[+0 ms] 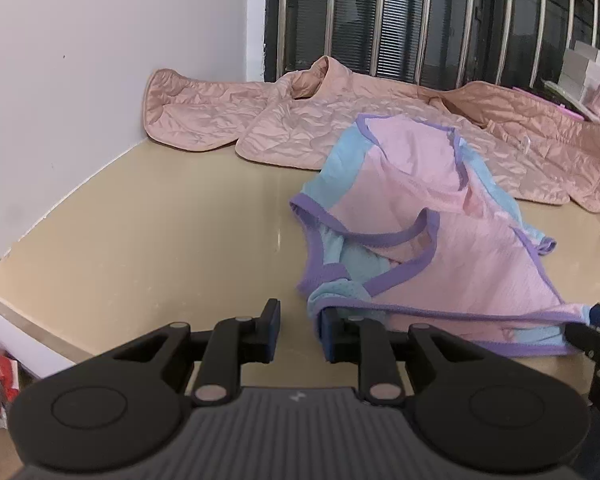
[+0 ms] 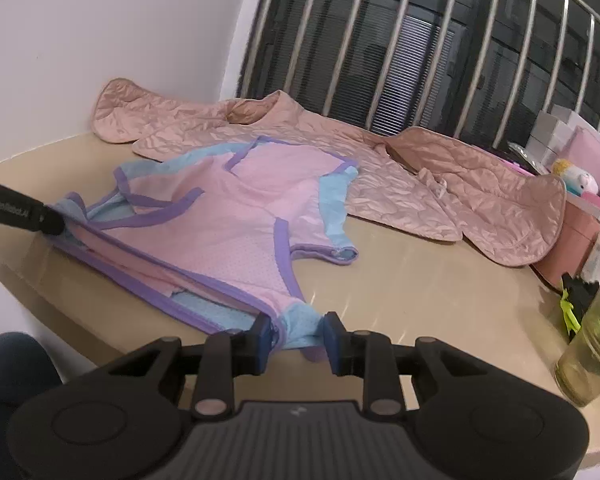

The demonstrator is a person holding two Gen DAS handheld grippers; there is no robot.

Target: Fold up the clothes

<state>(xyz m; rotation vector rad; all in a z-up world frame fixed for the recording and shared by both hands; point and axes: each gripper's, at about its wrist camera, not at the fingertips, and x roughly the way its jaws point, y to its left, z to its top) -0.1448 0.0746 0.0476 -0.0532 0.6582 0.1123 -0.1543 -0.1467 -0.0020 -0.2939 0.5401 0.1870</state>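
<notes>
Both grippers' fingers (image 2: 260,340) hold near corners of the thin pink, blue and purple top (image 2: 236,216) on the shiny tan desk (image 2: 420,280).

Beige table (image 2: 400,288) w/ pink-blue top (image 2: 236,216), quilted jacket (image 2: 400,168), jar (image 2: 592,344), boxes at edge

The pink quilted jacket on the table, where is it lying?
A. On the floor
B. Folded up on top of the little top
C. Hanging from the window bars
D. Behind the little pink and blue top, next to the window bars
D: the pink quilted jacket lies spread flat on the table behind the little pink and blue top, by the window bars.
</notes>
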